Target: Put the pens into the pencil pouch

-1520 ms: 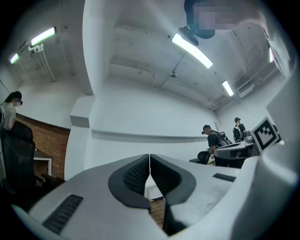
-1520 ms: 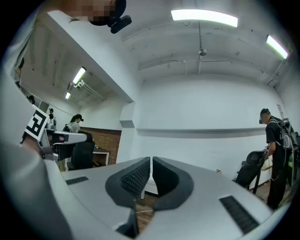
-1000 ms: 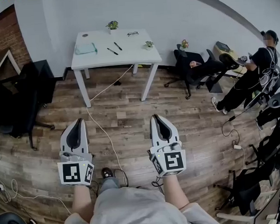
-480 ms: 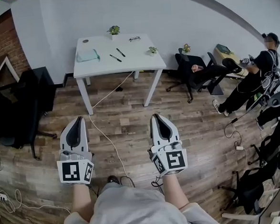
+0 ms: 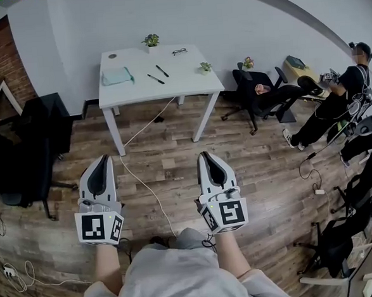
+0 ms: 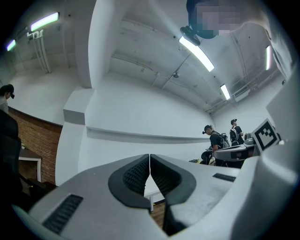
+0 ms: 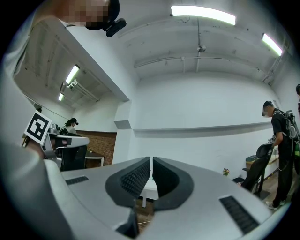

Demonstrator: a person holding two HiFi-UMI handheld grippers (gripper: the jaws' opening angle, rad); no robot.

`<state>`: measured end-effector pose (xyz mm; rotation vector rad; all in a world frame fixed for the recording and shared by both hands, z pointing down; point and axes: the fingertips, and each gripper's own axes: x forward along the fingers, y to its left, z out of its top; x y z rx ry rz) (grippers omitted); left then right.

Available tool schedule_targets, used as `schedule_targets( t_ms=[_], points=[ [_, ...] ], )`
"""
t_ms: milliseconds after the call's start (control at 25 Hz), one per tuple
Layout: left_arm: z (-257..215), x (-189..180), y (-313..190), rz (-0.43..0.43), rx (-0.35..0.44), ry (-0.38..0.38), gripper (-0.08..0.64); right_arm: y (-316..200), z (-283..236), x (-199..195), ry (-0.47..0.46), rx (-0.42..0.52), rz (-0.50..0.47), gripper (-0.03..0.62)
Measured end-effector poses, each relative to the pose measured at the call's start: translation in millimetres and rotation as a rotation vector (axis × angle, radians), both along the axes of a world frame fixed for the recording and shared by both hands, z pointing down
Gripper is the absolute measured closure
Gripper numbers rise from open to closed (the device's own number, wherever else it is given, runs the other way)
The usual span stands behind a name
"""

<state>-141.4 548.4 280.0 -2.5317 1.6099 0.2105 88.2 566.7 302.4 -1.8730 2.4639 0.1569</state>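
Far ahead in the head view stands a white table (image 5: 169, 85). On it lie a light-green pencil pouch (image 5: 117, 76) at the left and two dark pens (image 5: 156, 79) (image 5: 162, 71) near the middle. My left gripper (image 5: 103, 160) and right gripper (image 5: 203, 156) are held out side by side over the wooden floor, well short of the table. Both are shut with nothing between the jaws. In the left gripper view the left gripper's tips (image 6: 149, 155) meet, and the right gripper's tips (image 7: 151, 159) meet in the right gripper view.
A small plant (image 5: 151, 40), glasses (image 5: 178, 51) and another small plant (image 5: 205, 66) also sit on the table. A white cable (image 5: 144, 182) runs across the floor. Black chairs (image 5: 27, 149) stand at the left. Office chairs (image 5: 262, 95) and a person (image 5: 341, 96) are at the right.
Both grippers and the head have moved forward toward the table, which now looks slightly larger and nearer. The jaws stayed shut.
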Motion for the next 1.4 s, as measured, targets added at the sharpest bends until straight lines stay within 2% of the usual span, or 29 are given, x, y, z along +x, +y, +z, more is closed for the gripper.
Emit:
schedule_targets(
  t_ms=[200, 400, 960, 1400],
  points=[
    [7.9, -0.4, -24.1, 0.012, -0.023, 0.007, 0.534, -21.4, 4.8, 1.8, -0.009, -0.018, 0.017, 0.555],
    [16.2, 5.9, -60.2, 0.009, -0.034, 0.004, 0.534, -59.9, 14.7, 4.3, -0.004, -0.034, -0.006, 0.555],
    [-8.7, 41.5, -216.0, -0.074, 0.020, 0.003, 0.534, -240.5, -12.4, 27.0, 0.020, 0.024, -0.143, 0.555],
    [-16.0, 88.1, -306.6, -0.130, 0.050, -0.018, 0.534, -344.4, -14.1, 68.5, 0.001, 0.041, -0.216, 0.555]
  ],
)
